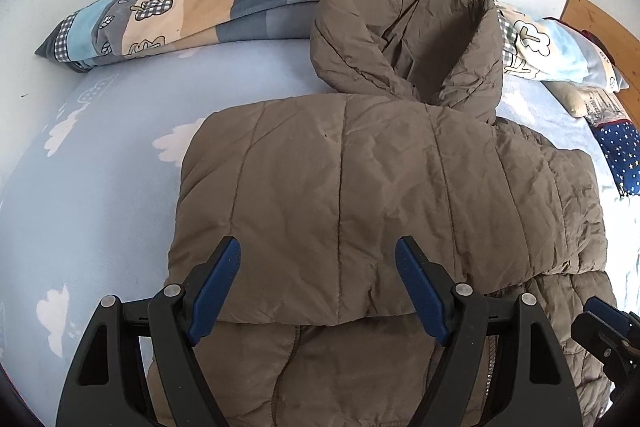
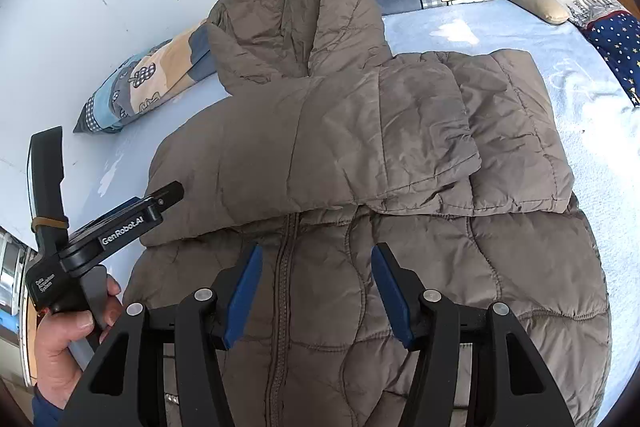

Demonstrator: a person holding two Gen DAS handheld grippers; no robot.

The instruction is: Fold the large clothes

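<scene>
Both grippers (image 1: 318,251) (image 2: 316,259) tilted over jacket (image 1: 360,187), fingers apart

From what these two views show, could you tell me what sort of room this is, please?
Most likely a bedroom: the brown puffer jacket lies on a bed with a cloud-print sheet, a patterned quilt rolled along the wall and a wooden headboard.
</scene>
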